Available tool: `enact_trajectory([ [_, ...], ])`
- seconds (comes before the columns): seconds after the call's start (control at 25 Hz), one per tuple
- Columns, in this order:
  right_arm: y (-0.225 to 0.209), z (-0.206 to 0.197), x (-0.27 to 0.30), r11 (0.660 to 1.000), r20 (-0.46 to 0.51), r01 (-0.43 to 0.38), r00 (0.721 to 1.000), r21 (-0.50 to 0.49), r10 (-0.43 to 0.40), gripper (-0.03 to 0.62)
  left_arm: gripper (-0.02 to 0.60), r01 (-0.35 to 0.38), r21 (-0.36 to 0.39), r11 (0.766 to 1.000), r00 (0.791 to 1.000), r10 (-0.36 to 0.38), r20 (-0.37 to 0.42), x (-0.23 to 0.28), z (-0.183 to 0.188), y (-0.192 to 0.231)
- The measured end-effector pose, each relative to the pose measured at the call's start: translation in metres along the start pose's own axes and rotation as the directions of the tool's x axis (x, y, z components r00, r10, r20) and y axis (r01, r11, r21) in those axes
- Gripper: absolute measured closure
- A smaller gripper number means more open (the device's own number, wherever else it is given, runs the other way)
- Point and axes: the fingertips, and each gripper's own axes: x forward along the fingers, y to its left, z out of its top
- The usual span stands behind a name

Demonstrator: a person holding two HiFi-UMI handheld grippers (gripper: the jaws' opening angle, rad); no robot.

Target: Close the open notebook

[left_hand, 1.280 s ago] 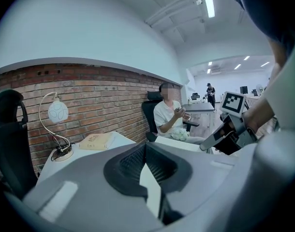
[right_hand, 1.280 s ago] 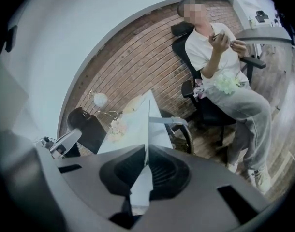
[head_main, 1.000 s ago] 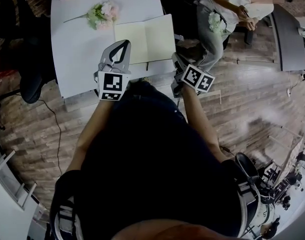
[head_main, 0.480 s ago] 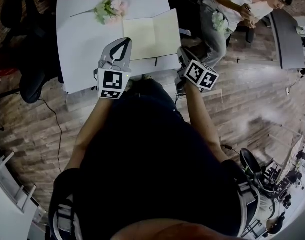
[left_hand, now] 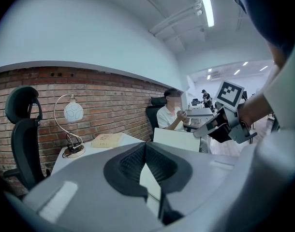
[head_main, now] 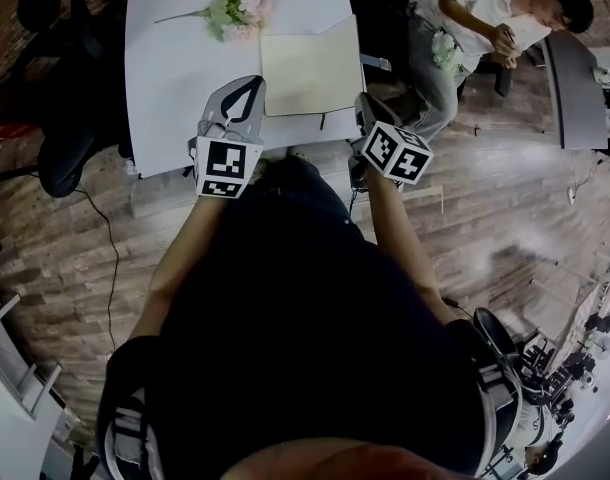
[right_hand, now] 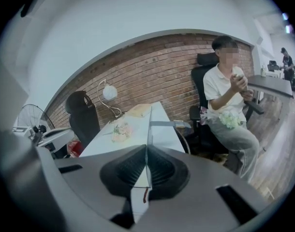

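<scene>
The open notebook (head_main: 295, 73) lies near the front edge of the white table (head_main: 175, 78), its left half flat and its right half tilted up. My right gripper (head_main: 363, 103) is shut on that raised half at its right edge. Its jaws have just been closing on it. In the right gripper view the cover (right_hand: 148, 124) runs edge-on up from between my right gripper (right_hand: 146, 149). My left gripper (head_main: 248, 86) hovers shut and empty over the table just left of the notebook. In the left gripper view the raised half (left_hand: 176, 139) stands pale beyond my left gripper (left_hand: 145, 144).
A bunch of pale flowers (head_main: 240, 10) lies behind the notebook. A person (head_main: 465, 28) sits on a chair right of the table. A black office chair (head_main: 65, 158) stands at the left. A desk lamp (left_hand: 72, 112) and a tan book (left_hand: 106, 139) sit at the far end.
The notebook's right half has come up from flat to tilted, with my right gripper rising and rolling at its edge. My left gripper has shifted a little along the table.
</scene>
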Motion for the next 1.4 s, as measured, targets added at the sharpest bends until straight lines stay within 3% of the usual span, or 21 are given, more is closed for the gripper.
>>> enact_trajectory([
  [0.44, 0.028, -0.002, 0.003, 0.995, 0.009, -0.003, 1.0, -0.101, 0.004, 0.574, 0.575, -0.028, -0.015, 0.999, 1.0, 0.028, -0.012, -0.018, -0.011, 0.002],
  [1.4, 0.08, -0.015, 0.02, 0.979, -0.024, -0.064, 0.998, -0.191, 0.06, 0.572, 0.575, -0.112, -0.038, 0.993, 0.993, 0.11, -0.048, -0.05, -0.03, 0.029],
])
